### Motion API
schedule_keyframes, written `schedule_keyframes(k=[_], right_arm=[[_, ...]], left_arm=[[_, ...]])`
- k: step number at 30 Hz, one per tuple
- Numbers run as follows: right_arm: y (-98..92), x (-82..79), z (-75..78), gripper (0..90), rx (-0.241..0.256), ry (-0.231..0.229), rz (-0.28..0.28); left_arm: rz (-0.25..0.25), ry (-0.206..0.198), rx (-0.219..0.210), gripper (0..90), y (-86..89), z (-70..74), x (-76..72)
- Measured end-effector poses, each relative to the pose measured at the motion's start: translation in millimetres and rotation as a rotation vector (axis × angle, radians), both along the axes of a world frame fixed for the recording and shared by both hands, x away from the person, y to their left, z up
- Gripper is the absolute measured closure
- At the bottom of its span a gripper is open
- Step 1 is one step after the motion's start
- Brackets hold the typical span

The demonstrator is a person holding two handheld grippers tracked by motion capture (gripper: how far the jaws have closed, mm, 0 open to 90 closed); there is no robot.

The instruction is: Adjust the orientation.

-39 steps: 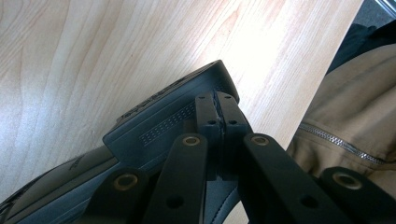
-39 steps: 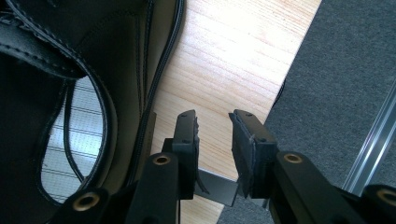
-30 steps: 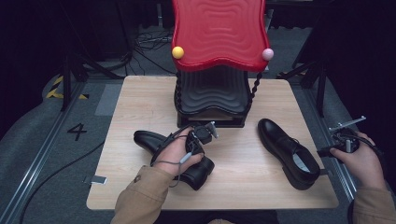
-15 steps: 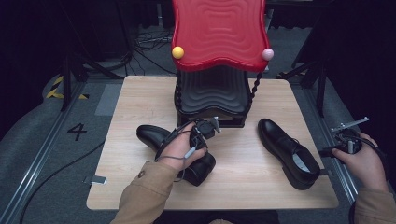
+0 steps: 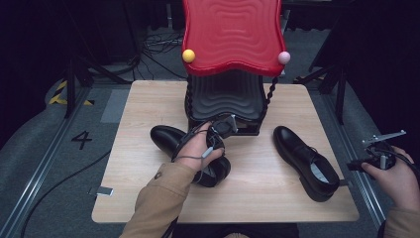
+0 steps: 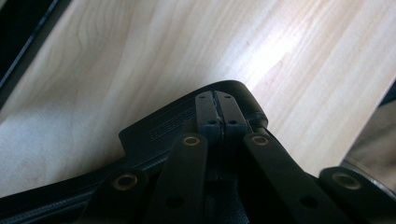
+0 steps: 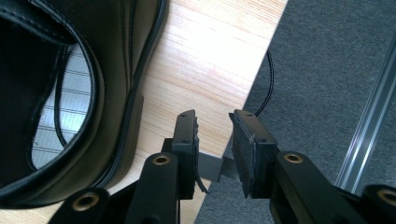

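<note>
My left gripper (image 5: 225, 125), jaws pressed together apparently on nothing, sits over the left shoe (image 5: 190, 154), while my right gripper (image 7: 214, 135) hangs narrowly parted beside the right shoe (image 5: 307, 161).

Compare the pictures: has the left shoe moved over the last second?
Yes. The left shoe, clamped by the left gripper, has shifted nearer the black rack base.

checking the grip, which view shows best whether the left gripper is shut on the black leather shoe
The left gripper view: the left gripper has its jaws pressed together over the black leather shoe. The high view shows the hand covering that shoe.
</note>
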State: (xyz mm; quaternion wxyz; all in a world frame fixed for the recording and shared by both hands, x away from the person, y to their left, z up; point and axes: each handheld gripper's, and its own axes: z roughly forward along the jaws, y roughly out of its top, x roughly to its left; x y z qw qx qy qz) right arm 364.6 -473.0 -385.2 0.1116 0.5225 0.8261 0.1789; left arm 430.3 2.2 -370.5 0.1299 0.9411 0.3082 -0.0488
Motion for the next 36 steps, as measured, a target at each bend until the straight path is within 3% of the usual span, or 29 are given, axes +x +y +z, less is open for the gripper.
schedule_keyframes(k=[1, 3, 6, 9, 16, 20, 23, 27, 32, 35, 36], right_arm=[[-1.0, -1.2, 0.4, 71.9, 0.0, -0.005, -0.003], [-2.9, -3.9, 2.8, 72.6, 0.005, -0.03, -0.006], [-5.0, -8.0, 7.8, 72.8, 0.002, -0.069, -0.017], [-6.4, -9.8, 10.2, 72.6, 0.006, -0.086, -0.021], [-6.0, -8.8, 6.7, 70.8, 0.001, -0.072, -0.016], [-4.0, -8.1, 6.5, 69.7, 0.003, -0.074, -0.011], [-4.3, -7.9, 6.3, 69.1, 0.005, -0.074, -0.01], [-4.0, -7.7, 5.7, 68.5, 0.007, -0.071, -0.011], [-2.2, -6.8, 4.6, 68.1, 0.008, -0.065, -0.004], [-1.5, -6.3, 4.0, 68.0, 0.006, -0.065, -0.002], [-1.5, -6.2, 3.8, 68.0, 0.005, -0.065, -0.001]], left_arm=[[0.002, -0.011, -0.005, 89.8, -1.2, 0.3, 0.3], [0.007, -0.04, -0.066, 81.0, -0.4, 6.7, 1.4], [0.017, -0.106, -0.147, 79.4, 1.8, 24.8, -1.1], [0.017, -0.115, -0.169, 79.0, 1.7, 36.5, -5.0], [0.011, -0.089, -0.142, 73.9, -2.9, 39.3, -10.3], [0.009, -0.069, -0.107, 68.7, -7.1, 30.6, -11.7], [0.046, -0.039, -0.056, 64.3, -8.7, 19.8, -12.2], [0.054, -0.022, -0.038, 62.4, -8.2, 9.5, -8.9], [0.036, -0.002, -0.028, 70.3, -9.9, -0.8, -5.1], [0.033, 0.03, -0.059, 76.6, -10.8, -4.8, -5.8], [0.028, 0.022, -0.053, 78.3, -10.4, -4.1, -6.1]])
